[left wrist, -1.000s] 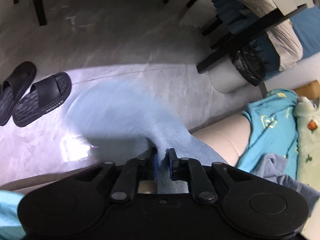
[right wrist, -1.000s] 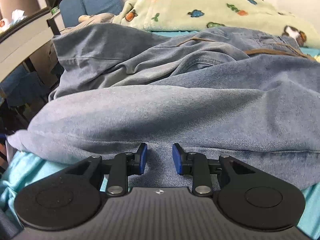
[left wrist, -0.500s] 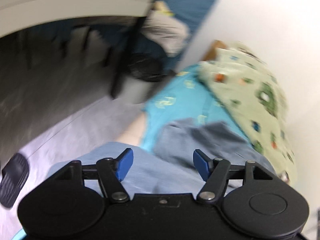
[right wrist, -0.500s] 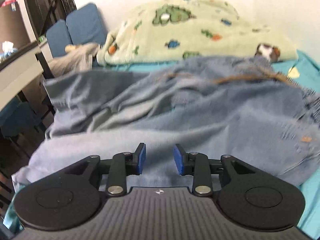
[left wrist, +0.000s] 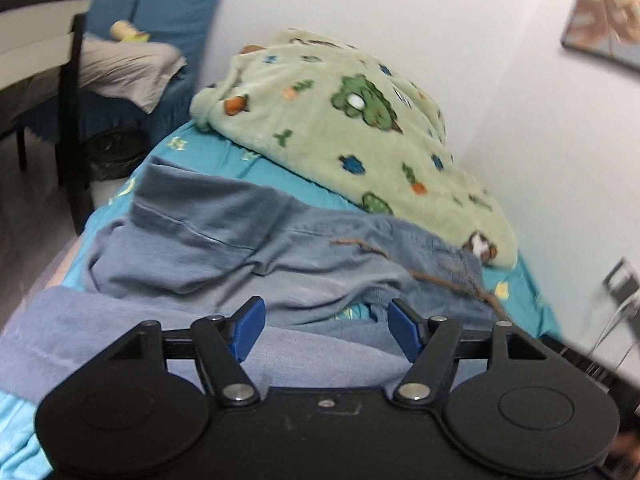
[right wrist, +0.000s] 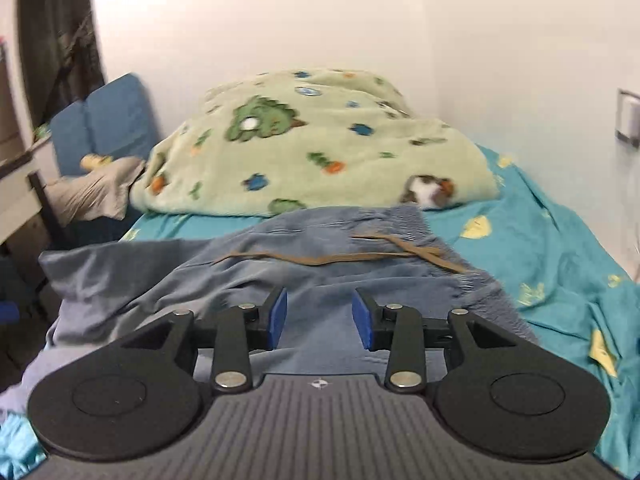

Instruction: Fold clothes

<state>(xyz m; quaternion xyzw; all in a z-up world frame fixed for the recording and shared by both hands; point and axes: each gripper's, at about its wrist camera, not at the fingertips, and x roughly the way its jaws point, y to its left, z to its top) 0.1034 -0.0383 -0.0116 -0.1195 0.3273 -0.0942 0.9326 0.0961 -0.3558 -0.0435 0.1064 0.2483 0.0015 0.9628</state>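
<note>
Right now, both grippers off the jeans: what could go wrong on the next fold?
The jeans lie bunched, so a fold may trap wrinkles. The brown drawstring trails loose and could snag the right gripper, whose jaws are opening, nothing between them. The green blanket crowds the far side.

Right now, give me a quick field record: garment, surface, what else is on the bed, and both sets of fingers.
garment: blue trousers with a brown drawstring, lying crumpled, partly folded over
surface: bed with a teal patterned sheet
other item: green cartoon-print blanket bunched behind the trousers, by the wall
left gripper: fingers wide apart, nothing between them
right gripper: fingers opening, above the cloth, not gripping it
</note>
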